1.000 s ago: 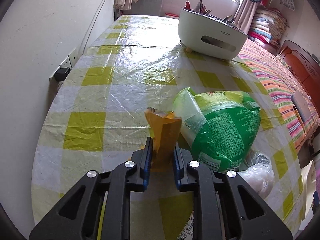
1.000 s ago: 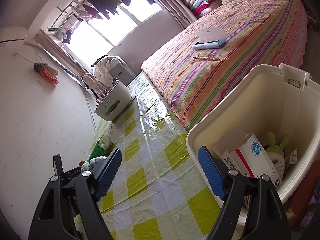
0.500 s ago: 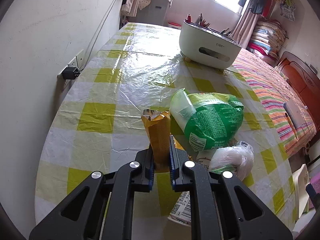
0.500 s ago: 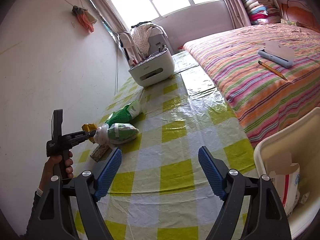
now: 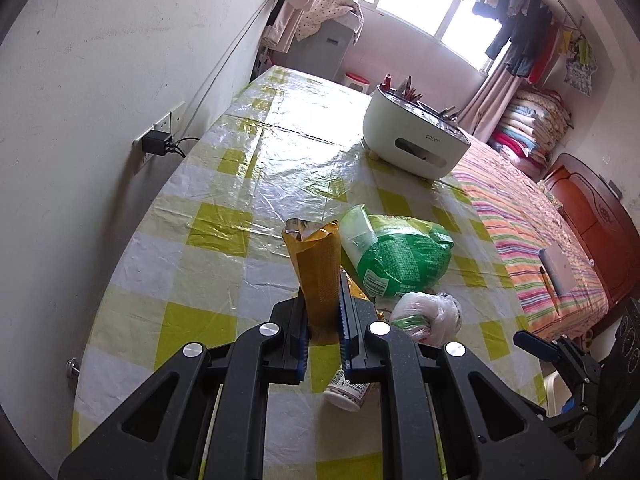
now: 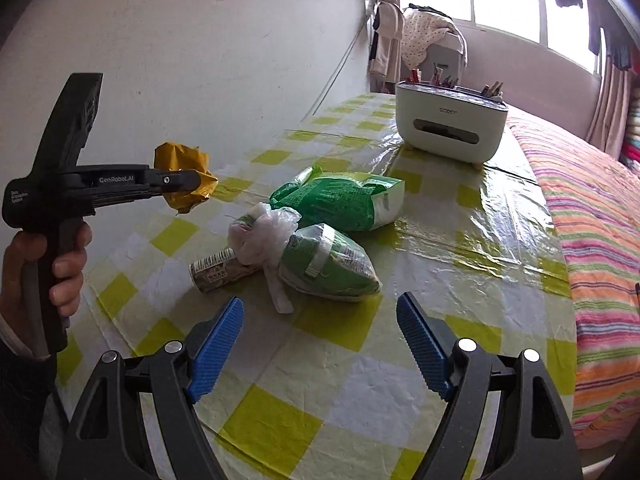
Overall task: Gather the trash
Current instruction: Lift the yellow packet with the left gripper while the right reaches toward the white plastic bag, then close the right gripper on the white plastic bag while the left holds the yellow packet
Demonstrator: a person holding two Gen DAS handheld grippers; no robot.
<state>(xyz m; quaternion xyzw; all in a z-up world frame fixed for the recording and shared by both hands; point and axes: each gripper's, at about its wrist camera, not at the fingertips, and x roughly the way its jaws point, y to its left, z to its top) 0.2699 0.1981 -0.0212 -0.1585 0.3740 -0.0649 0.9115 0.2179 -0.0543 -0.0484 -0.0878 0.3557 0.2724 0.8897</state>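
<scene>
My counter, under a yellow-checked plastic cover, runs along a plain white wall bearing a socket with a plugged-in charger. A bed with a striped cover adjoins its opposite edge. Bright windows at the far end; clothes hang there.

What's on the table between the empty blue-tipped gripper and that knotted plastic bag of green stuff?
Nothing: in the right wrist view, only bare checked tablecloth lies between the open right gripper and the knotted bag.

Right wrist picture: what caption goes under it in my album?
Left gripper lifts a yellow wrapper; open right gripper faces green bags.
</scene>
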